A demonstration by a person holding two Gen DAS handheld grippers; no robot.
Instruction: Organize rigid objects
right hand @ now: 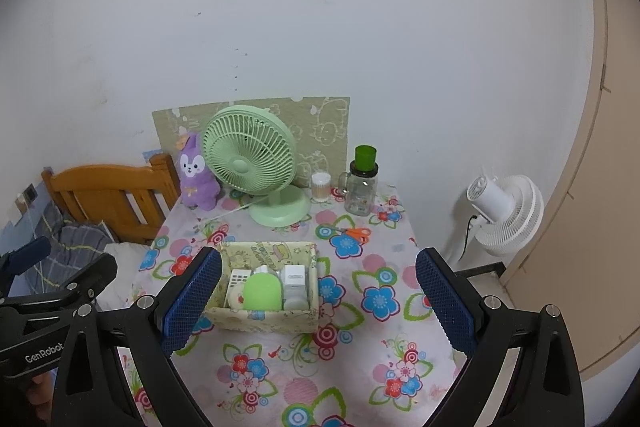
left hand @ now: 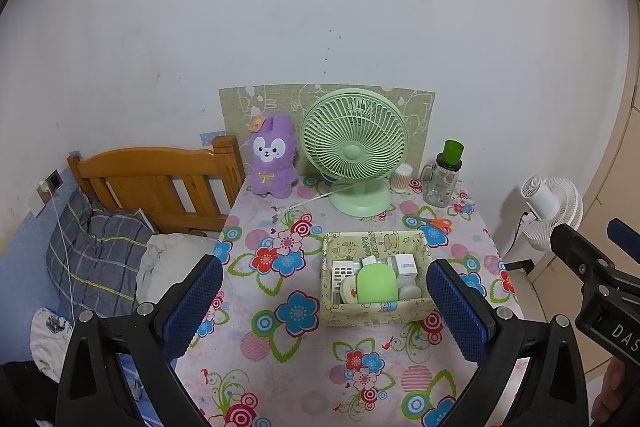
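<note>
— Reaching in from here, we risk nudging the light fabric box (left hand: 376, 311) across the slick floral tablecloth (left hand: 280, 347); its items sit packed tight, so a pad could snag the green pouch (left hand: 377, 285) or tip the white charger (left hand: 406, 265).

— Noted; and the claws?

— We see the left gripper (left hand: 325, 311) spread wide, holding nothing, touching nothing; the right gripper (right hand: 319, 301) likewise apart and empty; box between us, mid-table.
</note>
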